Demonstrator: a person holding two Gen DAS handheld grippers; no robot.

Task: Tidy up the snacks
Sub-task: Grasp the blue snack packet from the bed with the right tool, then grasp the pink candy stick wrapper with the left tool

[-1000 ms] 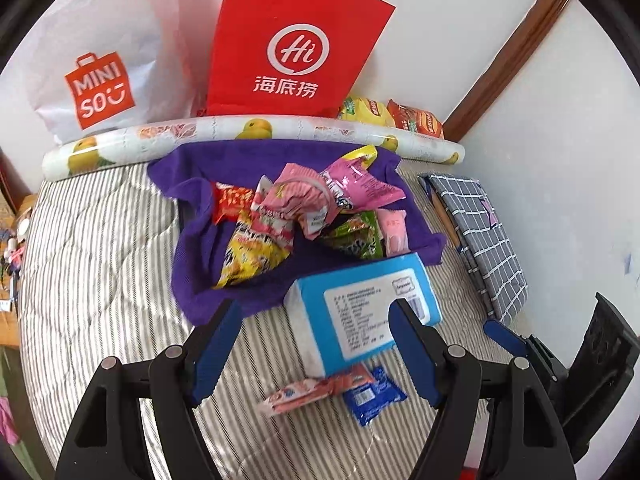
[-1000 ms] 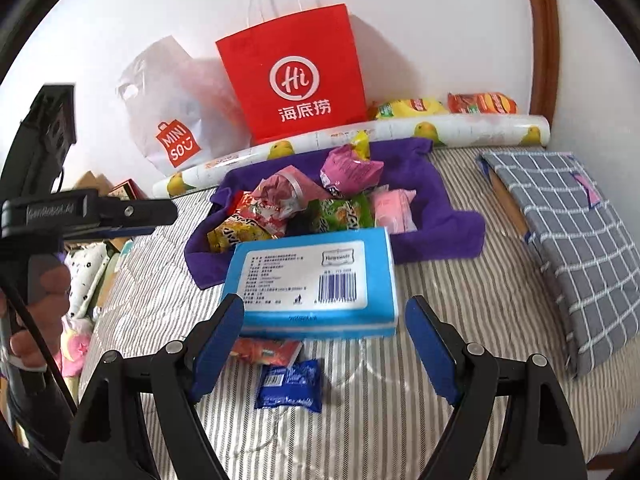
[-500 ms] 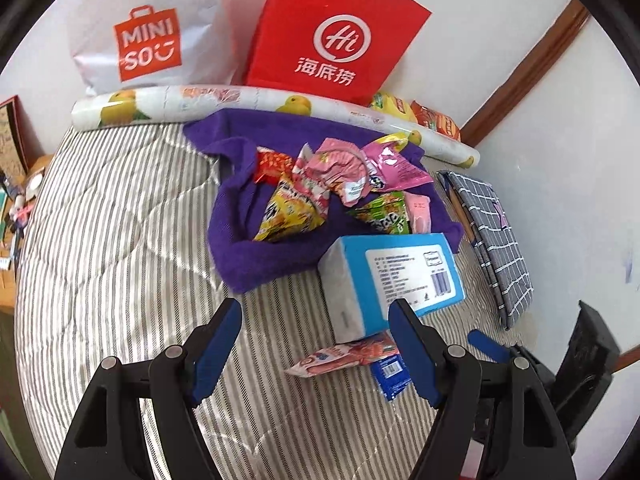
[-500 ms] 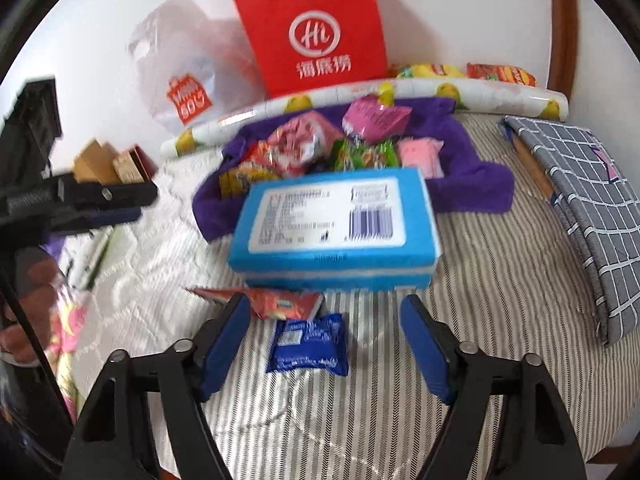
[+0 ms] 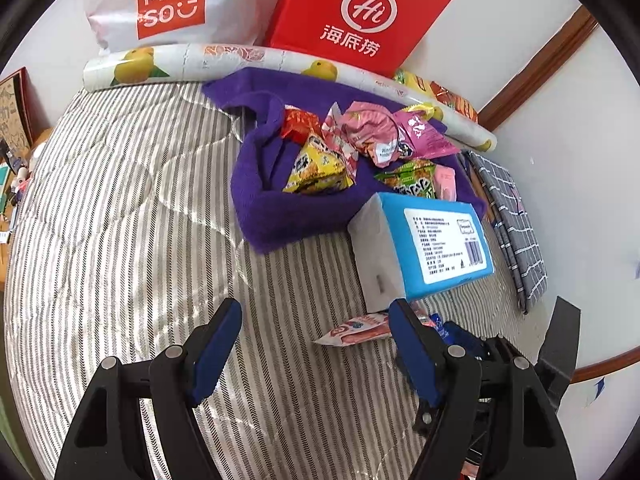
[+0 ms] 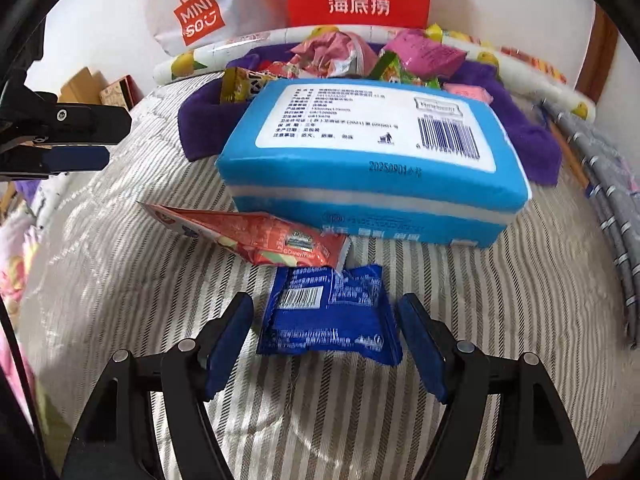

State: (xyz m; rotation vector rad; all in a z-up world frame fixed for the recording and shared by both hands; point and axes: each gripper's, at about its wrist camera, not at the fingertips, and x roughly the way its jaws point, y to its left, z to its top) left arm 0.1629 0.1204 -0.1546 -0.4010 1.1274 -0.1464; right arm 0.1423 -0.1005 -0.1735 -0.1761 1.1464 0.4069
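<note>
On the striped bed [image 6: 120,280], near the blue tissue pack [image 6: 372,160], the right tool [image 6: 324,332] is closing around a blue snack packet [image 6: 332,320], pads not yet touching it. Just left, the left tool [image 5: 312,344] hangs released over bare bedding. Other snacks [image 5: 352,148] sit on the purple towel [image 5: 256,200] farther back.

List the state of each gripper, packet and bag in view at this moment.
Right gripper: closing around blue packet, pads not touching.
Left gripper: open, empty.
Blue packet: flat on bedspread.
Red packet: lying beside tissue pack.
Tissue pack: sealed, label up.
Red bag: upright against wall.
</note>
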